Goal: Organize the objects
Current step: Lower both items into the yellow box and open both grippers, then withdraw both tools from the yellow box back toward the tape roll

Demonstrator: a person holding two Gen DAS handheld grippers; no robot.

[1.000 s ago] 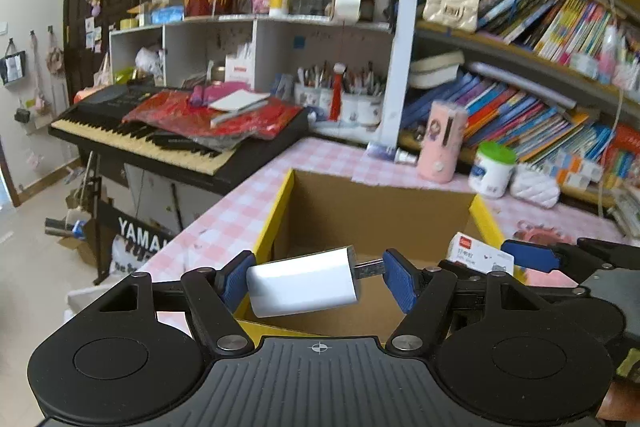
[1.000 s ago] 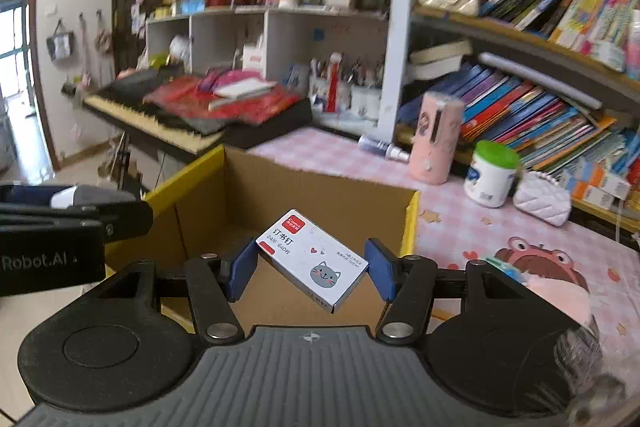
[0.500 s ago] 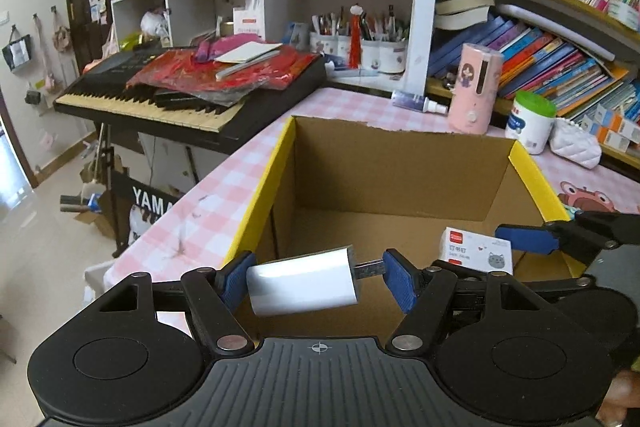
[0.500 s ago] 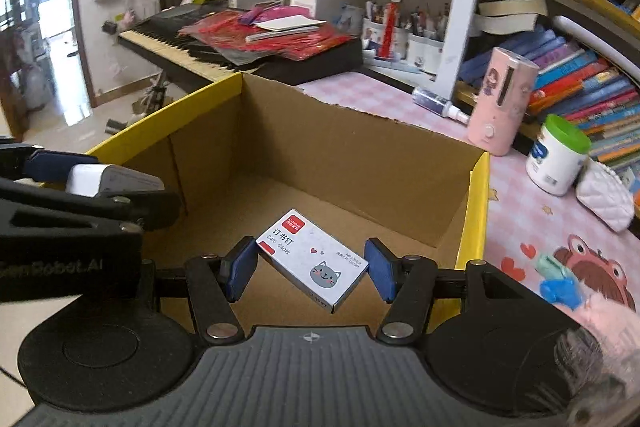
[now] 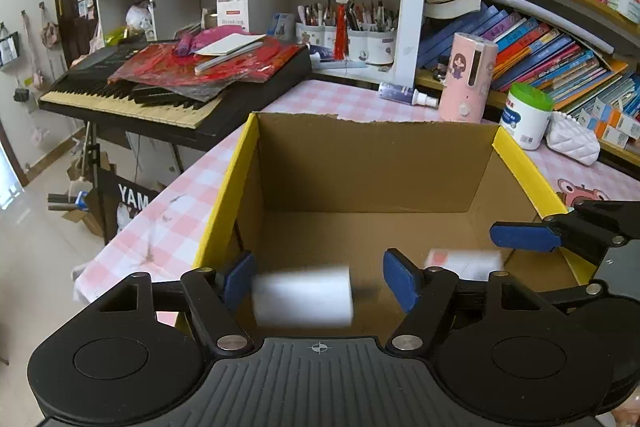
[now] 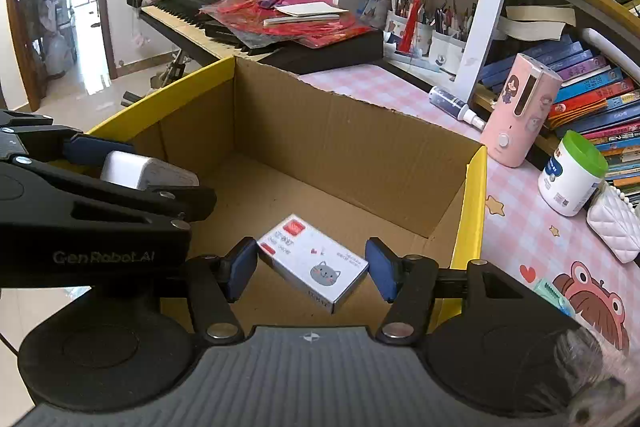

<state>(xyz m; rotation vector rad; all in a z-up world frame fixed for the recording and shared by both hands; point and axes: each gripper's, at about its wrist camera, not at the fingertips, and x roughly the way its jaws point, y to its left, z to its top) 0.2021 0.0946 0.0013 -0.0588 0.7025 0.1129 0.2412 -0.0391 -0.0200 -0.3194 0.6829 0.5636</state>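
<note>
White block [image 5: 302, 295] between opening jaws

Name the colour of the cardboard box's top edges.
Yellow, on the cardboard box's two side rims; clearest in the right wrist view.

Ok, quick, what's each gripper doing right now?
Left gripper: jaws opening, blurred white charger between them, apparently let go.
Right gripper: jaws closed on the staple box.

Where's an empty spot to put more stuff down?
Inside the cardboard box the floor is bare, widest by its far wall. The pink checked tablecloth left of the box, toward the keyboard, is free too. Right of the box is crowded: pink canister, green-lidded jar, white purse.
</note>
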